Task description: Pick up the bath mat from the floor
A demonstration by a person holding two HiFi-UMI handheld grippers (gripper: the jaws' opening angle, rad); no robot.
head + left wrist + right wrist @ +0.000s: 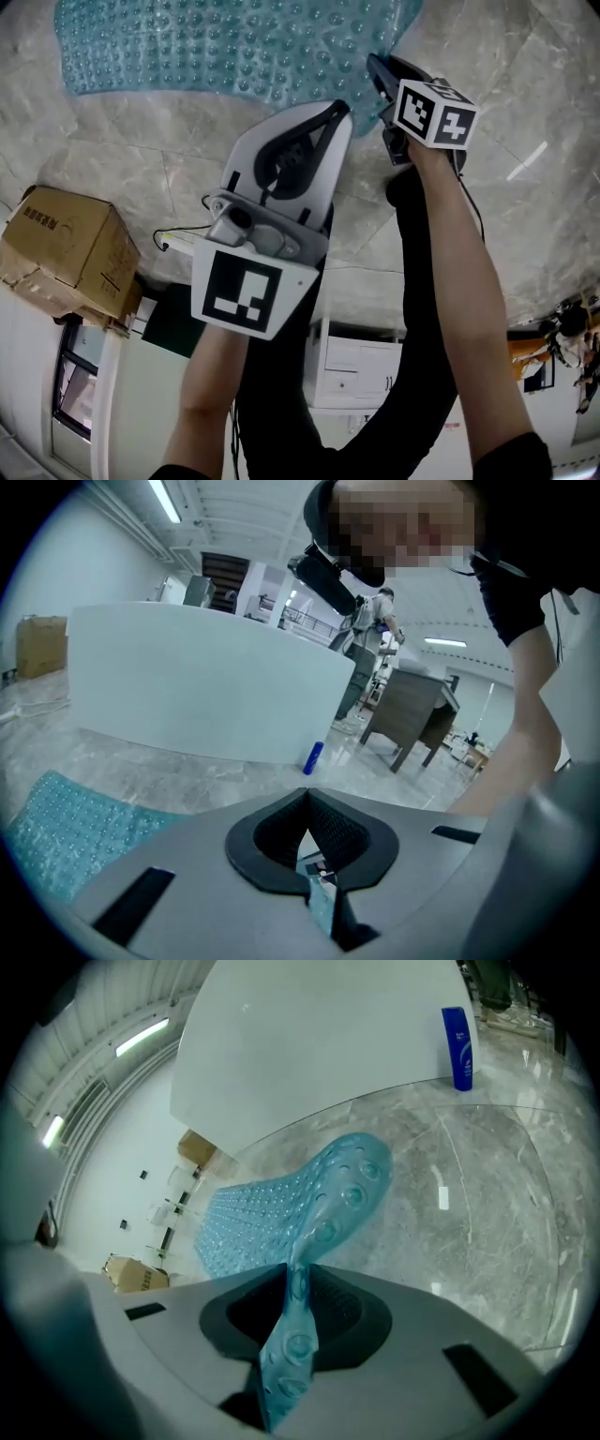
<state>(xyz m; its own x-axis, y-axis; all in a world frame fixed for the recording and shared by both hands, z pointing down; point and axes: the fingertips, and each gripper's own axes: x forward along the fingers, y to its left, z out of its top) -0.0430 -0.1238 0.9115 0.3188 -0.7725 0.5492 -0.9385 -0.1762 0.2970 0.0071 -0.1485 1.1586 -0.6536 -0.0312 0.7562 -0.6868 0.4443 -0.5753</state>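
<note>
The grasp was made, but the lift had hardly started. The right gripper [292, 1279] had its fingers clamped on 1 corner of the bath mat [234, 47]. In the right gripper view a narrow fold of the teal, bubble-studded sheet ran up between the 2 pads, pinched edge-on, then curved away down toward the floor [525, 169]. Only that corner was raised. The rest of the mat lay spread flat on the grey marble, at the top of the head view. The left gripper [307, 794] hovered short of the mat's near edge, its fingers together with nothing between them. By my reading, nearly all of the task was left: the right gripper had to rise until the whole mat cleared the floor. The left might take a 2nd edge, since so limp a sheet would likely sag and drag.
</note>
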